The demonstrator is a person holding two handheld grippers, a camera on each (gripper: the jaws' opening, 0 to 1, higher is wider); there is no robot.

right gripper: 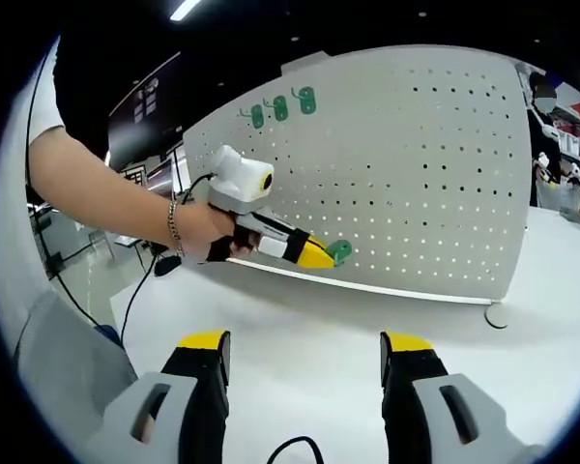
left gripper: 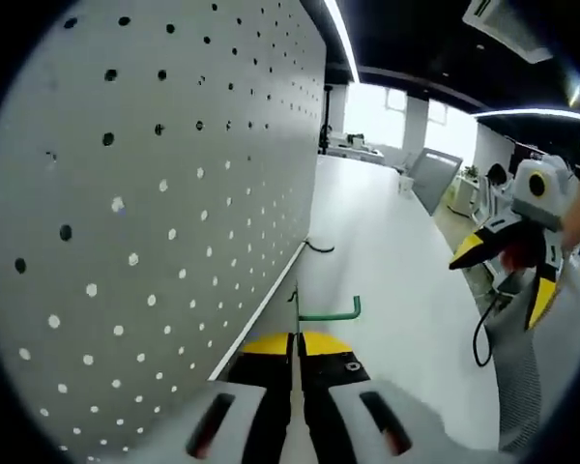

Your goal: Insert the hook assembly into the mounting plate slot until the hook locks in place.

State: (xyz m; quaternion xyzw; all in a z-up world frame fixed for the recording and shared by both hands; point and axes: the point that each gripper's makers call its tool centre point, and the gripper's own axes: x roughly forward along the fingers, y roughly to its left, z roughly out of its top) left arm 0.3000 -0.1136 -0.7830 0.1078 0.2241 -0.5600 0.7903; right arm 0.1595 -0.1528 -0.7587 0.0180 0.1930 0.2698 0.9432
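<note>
**Two grippers at the pegboard, one clamped on a green hook**

Two yellow-tipped grippers work beside an upright white pegboard [right gripper: 416, 164] standing on a white tabletop [right gripper: 309, 329]. In the left gripper view, the left gripper [left gripper: 296, 350] sits at the bottom centre of the frame with its jaws pressed together, pinching the near end of a green hook [left gripper: 331, 312]. The hook's wire runs toward the right of the frame and turns up at its tip, just above the jaws and close beside the pegboard's lower edge. The board fills the left half of that view, seen at a steep angle. A dark hook [left gripper: 319, 246] juts from the board's base further along, near the middle of the frame.

In the right gripper view, the same left gripper appears at centre, held by a hand [right gripper: 203, 230] wearing a bracelet, with the green hook at its tip touching or just beside the lower part of the board. Three more green hooks [right gripper: 280, 108] hang in the board's upper left corner.

The right gripper [right gripper: 304, 362] has its jaws spread wide at the bottom of its own view, holding nothing, well apart from the board above bare tabletop. It shows at the right edge of the left gripper view.
</note>
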